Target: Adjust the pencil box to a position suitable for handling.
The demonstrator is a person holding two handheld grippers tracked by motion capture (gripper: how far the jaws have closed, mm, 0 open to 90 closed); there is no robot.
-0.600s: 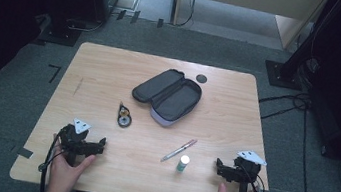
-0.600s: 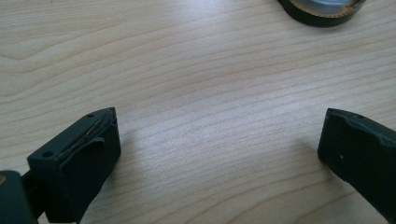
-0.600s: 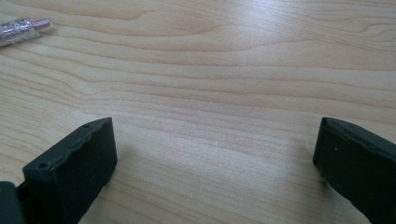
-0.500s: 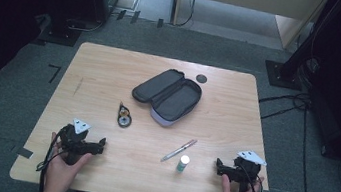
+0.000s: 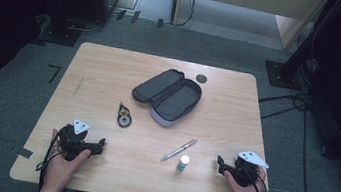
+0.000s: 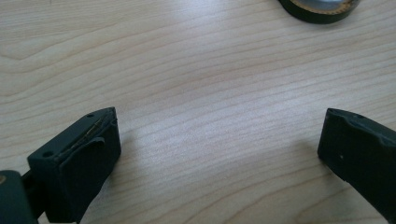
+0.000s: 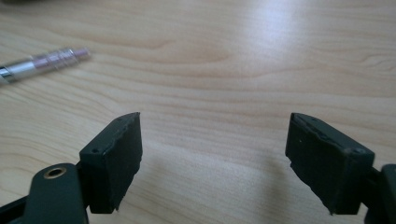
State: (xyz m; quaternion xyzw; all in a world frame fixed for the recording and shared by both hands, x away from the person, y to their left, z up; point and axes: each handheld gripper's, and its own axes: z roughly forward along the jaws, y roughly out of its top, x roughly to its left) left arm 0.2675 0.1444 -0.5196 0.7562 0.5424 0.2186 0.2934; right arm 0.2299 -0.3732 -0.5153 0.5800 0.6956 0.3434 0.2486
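Right now both grippers sit low at the near table (image 5: 112,67) edge, jaws spread wide, nothing between them. Left gripper (image 5: 96,145) at near left; its view shows bare wood and the edge of a tape roll (image 6: 322,5) ahead. Right gripper (image 5: 222,165) at near right, with the small green-bodied bottle (image 5: 182,163) just beside it and the pen (image 5: 178,150) near that. Farther out, mid-table, the open grey zip case (image 5: 168,96); a dark disc (image 5: 201,78) lies beyond it.
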